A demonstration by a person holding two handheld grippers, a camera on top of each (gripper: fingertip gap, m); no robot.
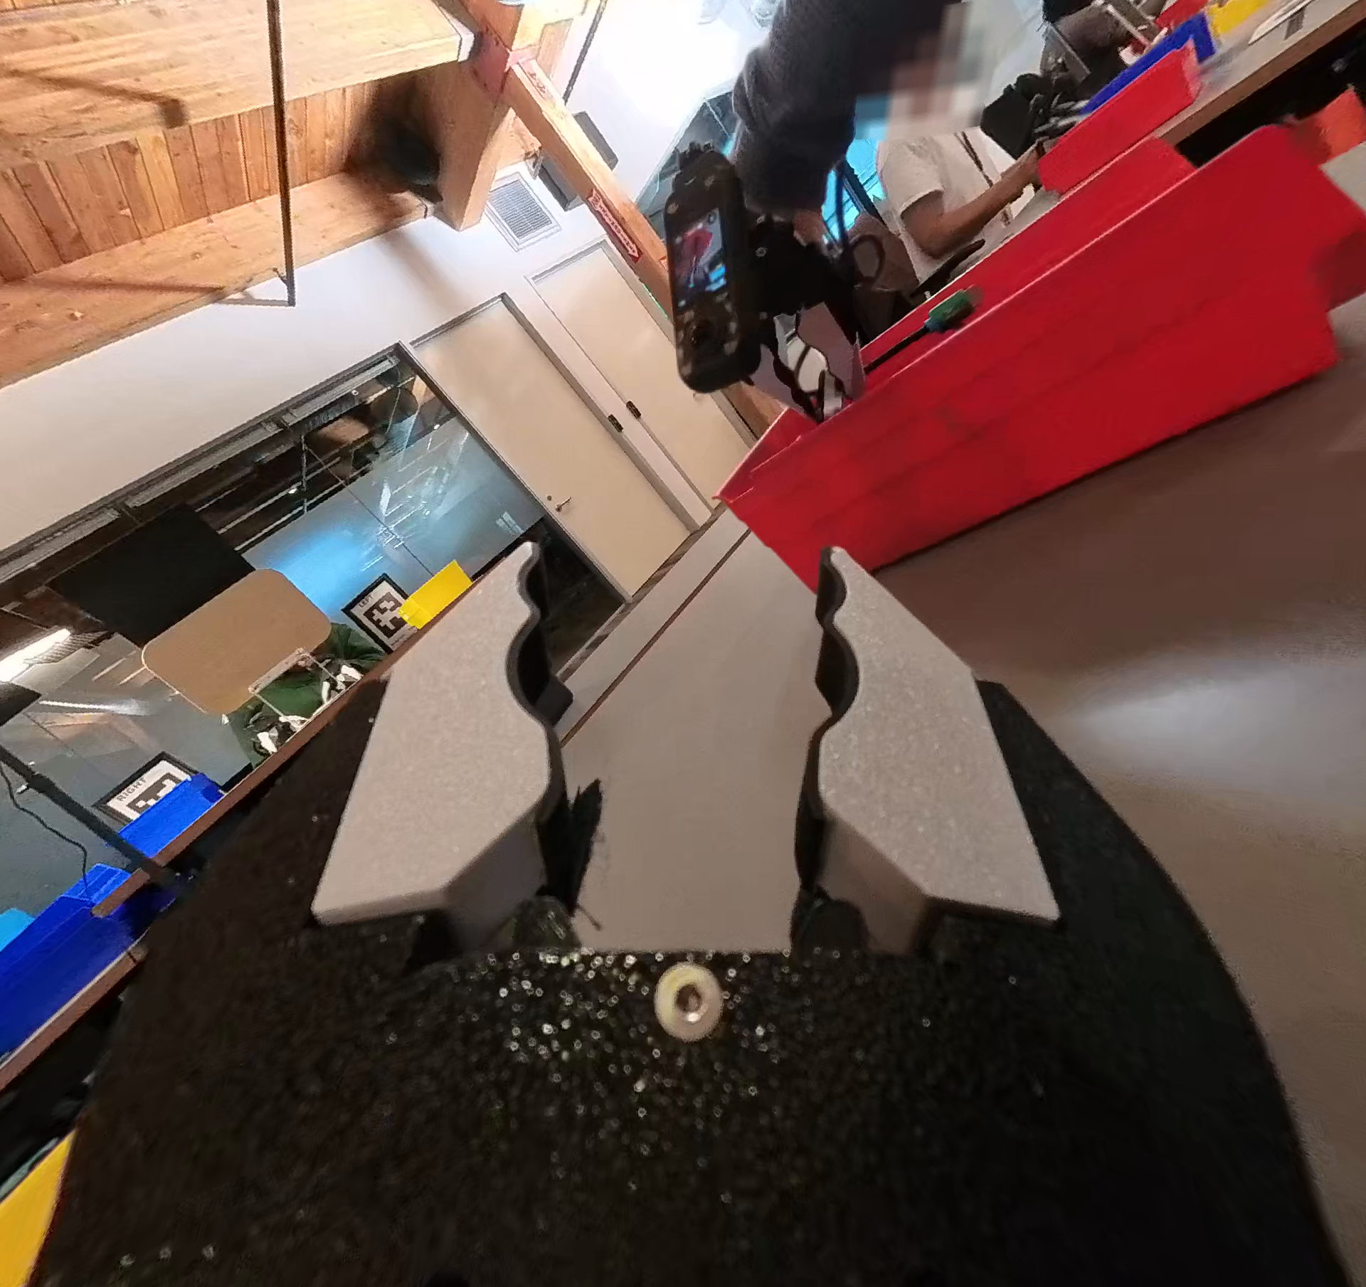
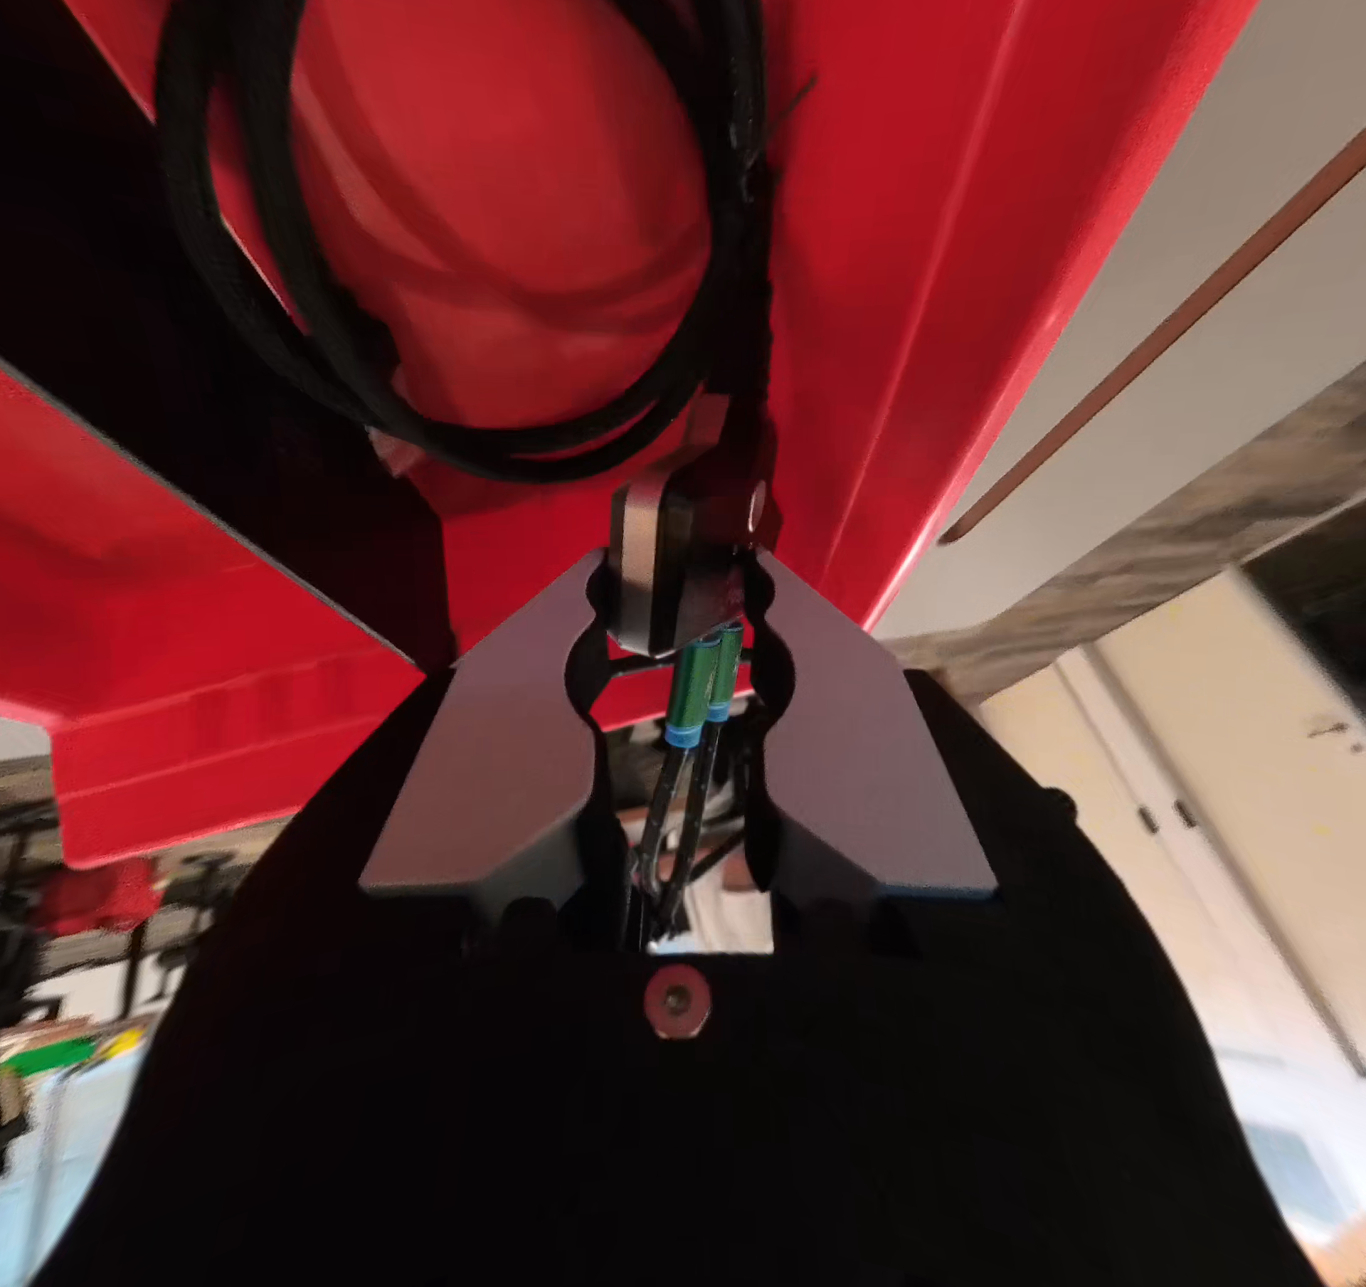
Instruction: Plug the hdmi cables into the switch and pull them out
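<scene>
My left gripper (image 1: 684,571) is open and empty, held above the grey table (image 1: 1109,660) in front of a red bin (image 1: 1035,379). My right gripper (image 2: 680,571) is shut on a small grey and black switch (image 2: 650,586) over the red bin (image 2: 961,217). Two green HDMI plugs (image 2: 702,682) with blue collars sit in the switch's near side, and their black cables run back between the fingers. A coil of black braided cable (image 2: 199,180) lies in the bin. In the left wrist view the right gripper (image 1: 831,372) reaches into the bin, near a green plug (image 1: 953,309).
A person's dark sleeve (image 1: 798,69) holds the right gripper. More red bins (image 1: 1123,98) and blue and yellow ones stand on the table behind. A seated person in a white shirt (image 1: 931,202) is beyond them. The table edge (image 1: 650,653) runs to the left. The left gripper's tips are roughly 35 cm from the right gripper's.
</scene>
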